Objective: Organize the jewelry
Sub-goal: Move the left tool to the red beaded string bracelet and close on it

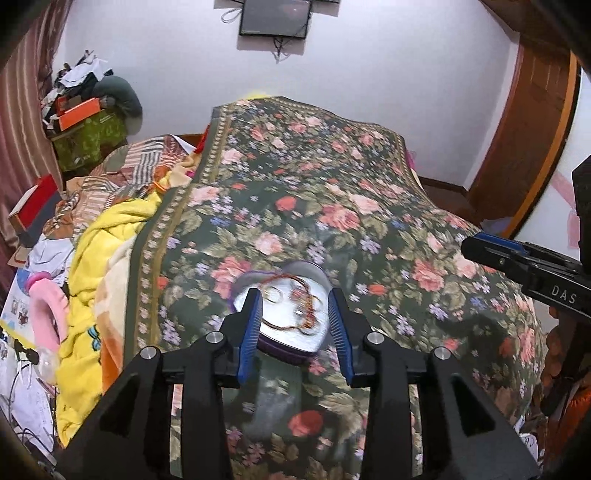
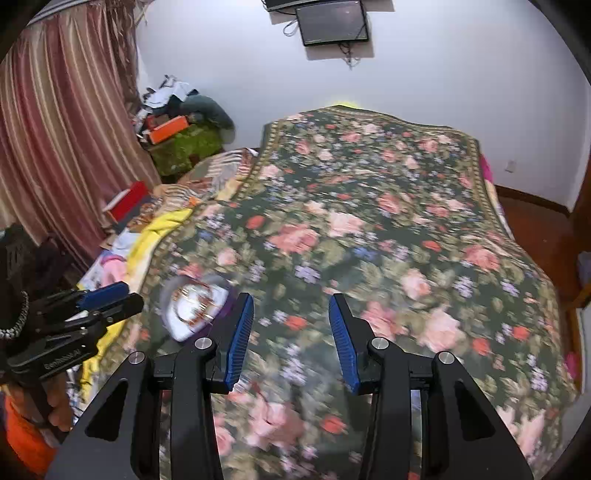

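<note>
Left wrist view first: my left gripper (image 1: pixel 295 321) hangs over the heart-shaped box (image 1: pixel 291 321), jaws parted with nothing pinched between the blue pads, and the box sits on the flowered bedspread (image 1: pixel 332 184) framed in the gap between them. Inside the box, on its pale lining, lies a tangle of reddish-brown chain (image 1: pixel 299 306) with what I take to be a ring or two, though blur keeps me from counting pieces. My right gripper (image 2: pixel 291 332) is also spread apart and empty, aimed at bare bedspread well to the right of the box (image 2: pixel 195 306), which is badly smeared in that view. With the jewelry apparently already in the box, I judge the job now is tidying or closing it, so I'd come down slowly, take only one strand or the rim, and steady the box with the other gripper, because the soft cover could let it tip or slide. Pinching blindly into the tangle risks dragging everything out at once. As for the room: the bedspread drapes over a bed, with a yellow blanket (image 1: pixel 96 258) and striped cloth bunched at its left, clutter and boxes stacked by the striped curtain (image 2: pixel 55 129), a dark screen (image 2: pixel 332 22) on the white wall, and a wooden door frame (image 1: pixel 535 129) at right.
</note>
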Motion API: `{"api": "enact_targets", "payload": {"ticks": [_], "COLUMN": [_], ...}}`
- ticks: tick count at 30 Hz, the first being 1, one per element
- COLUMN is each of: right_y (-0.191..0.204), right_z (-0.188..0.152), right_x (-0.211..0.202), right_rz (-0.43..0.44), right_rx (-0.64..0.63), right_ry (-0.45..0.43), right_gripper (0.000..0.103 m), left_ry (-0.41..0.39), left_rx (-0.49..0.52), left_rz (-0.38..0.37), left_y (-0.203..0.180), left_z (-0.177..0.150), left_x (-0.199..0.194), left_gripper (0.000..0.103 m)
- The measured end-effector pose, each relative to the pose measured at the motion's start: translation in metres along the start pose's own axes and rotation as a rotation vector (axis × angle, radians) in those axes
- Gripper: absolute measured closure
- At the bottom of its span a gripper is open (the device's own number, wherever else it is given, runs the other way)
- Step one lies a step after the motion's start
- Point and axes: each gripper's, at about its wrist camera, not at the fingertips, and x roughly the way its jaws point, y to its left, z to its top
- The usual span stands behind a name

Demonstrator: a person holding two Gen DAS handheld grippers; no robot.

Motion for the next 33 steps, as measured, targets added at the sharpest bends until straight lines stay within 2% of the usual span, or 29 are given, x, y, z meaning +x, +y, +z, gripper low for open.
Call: {"api": "enact_targets", "payload": {"ticks": [6, 20, 24, 26, 28, 33], "right_y": [-0.019, -0.022, -0.02, -0.019, -0.018, -0.007], "right_z": [-0.019, -0.058, -0.06, -0.061, -0.061, -0.065], "right_x": [-0.001, 0.018, 0.021, 0.023, 0.026, 0.036], "right_rz": [-0.026, 0.019, 0.032, 0.04, 0.051, 0.084], "right_rx": [0.03, 0.051, 0.045, 0.047, 0.048, 0.033], "right_ry": [0.043, 0.158, 0.17, 0.175, 0.181, 0.205], "right_gripper": [0.064, 0.064, 0.064, 0.064, 0.064, 0.064], "left_ry": [0.065, 0.239, 0.263, 0.262, 0.251, 0.239], "left_rx": [0.038, 0.128, 0.136, 0.135, 0.136, 0.135], "left_rz": [-0.042, -0.131, -0.148, -0.146, -0.141, -0.148], "left_y": [-0.024, -0.071, -0.077, -0.077, -0.077, -0.073], "left_z": [-0.014, -0.053, -0.056, -0.058, -0.058, -0.058], "left_x": [0.013, 0.064, 0.08, 0.086, 0.089, 0.088], "left_gripper": [0.065, 0.065, 0.08, 0.085, 0.094, 0.094]}}
